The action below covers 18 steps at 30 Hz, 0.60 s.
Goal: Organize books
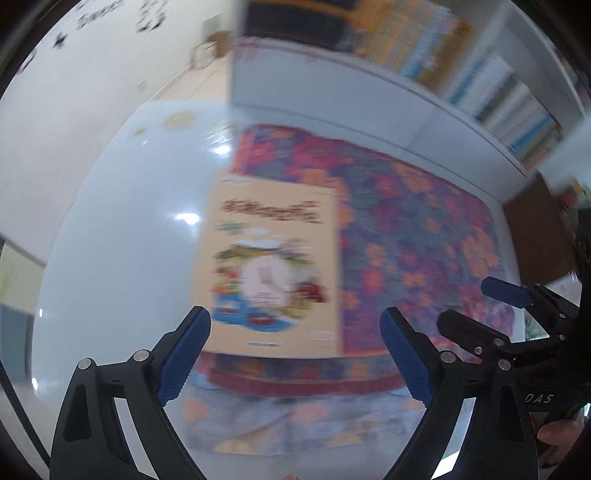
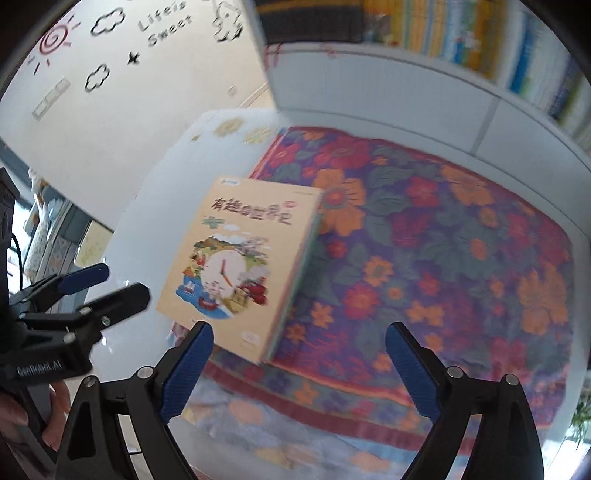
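A white bookcase [image 2: 388,88] packed with upright books [image 2: 443,29] runs along the back, and below it a glossy white table [image 2: 147,229] carries a floral cloth [image 2: 443,258] in reds, oranges and purples. On the cloth's left edge lies the peach-covered picture book [image 2: 247,258] with a clock on its cover (it sits on top of a thin stack, partly overhanging onto bare table). Both tools hang above it with nothing held: the left gripper [image 1: 295,354] spread wide, the right gripper [image 2: 299,365] equally wide.
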Available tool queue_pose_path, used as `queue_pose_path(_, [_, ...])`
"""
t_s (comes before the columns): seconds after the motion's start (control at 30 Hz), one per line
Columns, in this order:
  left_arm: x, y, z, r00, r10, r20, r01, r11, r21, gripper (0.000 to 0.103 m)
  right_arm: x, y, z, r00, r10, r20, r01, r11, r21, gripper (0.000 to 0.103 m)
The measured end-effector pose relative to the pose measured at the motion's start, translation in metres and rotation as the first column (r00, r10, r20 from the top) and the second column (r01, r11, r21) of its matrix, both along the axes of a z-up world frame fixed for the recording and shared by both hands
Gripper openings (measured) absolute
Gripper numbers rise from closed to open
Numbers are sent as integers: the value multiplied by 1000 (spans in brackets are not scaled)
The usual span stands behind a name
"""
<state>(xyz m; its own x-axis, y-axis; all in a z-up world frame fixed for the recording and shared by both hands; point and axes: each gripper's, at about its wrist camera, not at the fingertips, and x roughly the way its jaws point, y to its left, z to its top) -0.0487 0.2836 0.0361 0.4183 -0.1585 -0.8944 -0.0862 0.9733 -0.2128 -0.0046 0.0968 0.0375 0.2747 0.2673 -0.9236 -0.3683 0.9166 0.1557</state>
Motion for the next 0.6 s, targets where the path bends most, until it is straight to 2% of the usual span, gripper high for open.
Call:
queue_pose_path(0.1, [-8,-34,15,999,-20,38,20,1000,8,95,-13,-38,17,997,-78,28,78,997,0,94])
queue_pose_path(0.2, [-14,-60,22,999,-45,14,45,999,28,101,-27,-67,31,989,-136,61,135,991,13,94])
queue_pose_path(0.33, [-31,-93,35,995,-73,71,67,994,83,102,-44,-98,40,978,-188,85,189,982,-1,94])
queue_pose_path(0.5, [-42,-115,36,992,-86,94,76,992,99,102,-66,-120,42,967,-226,121,230,973,-20,94])
queue_pose_path(0.6, [-44,-118,38,992,-77,99,68,993,97,102,-78,-131,42,964,-239,116,238,971,24,94])
